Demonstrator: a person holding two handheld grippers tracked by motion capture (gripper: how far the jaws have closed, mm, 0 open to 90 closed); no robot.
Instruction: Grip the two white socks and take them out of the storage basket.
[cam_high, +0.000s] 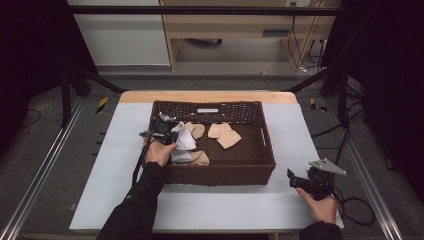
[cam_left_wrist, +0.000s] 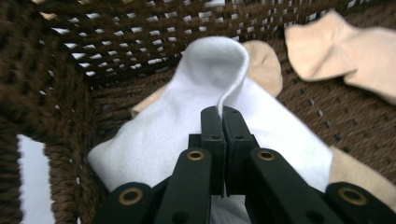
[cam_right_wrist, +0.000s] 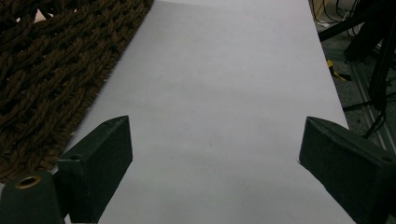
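Since the worktop (cam_high: 215, 210) is the biggest thing here, start there: a pale sheet over a wooden top, with dark floor, rails and cables all round it. Sitting on it, a bit toward 12 o'clock from the middle, is a dark brown woven basket (cam_high: 220, 174) with tall walls. Those walls are what boxes things in: in the left gripper view the weave rises close at 9 and 12 o'clock, right beside the sock.

Inside the basket, the white sock (cam_left_wrist: 205, 70) is in the 9 o'clock half, lying over a beige sock (cam_left_wrist: 264, 65) that peeks out behind it. Another pair of beige socks (cam_high: 224, 135) lies nearer the middle, at about 1 o'clock from the white one and apart from it, and one more beige piece (cam_high: 199, 158) sits at 6 o'clock by the near wall.

The left gripper (cam_high: 162, 131) reaches over the basket's 9 o'clock wall, and its fingers are clenched on a raised fold of the white sock, pinching the fabric between the tips.

The right gripper (cam_high: 300, 179) sits on bare worktop at about 4 o'clock from the basket, just off its corner, fingers spread wide with nothing between them.
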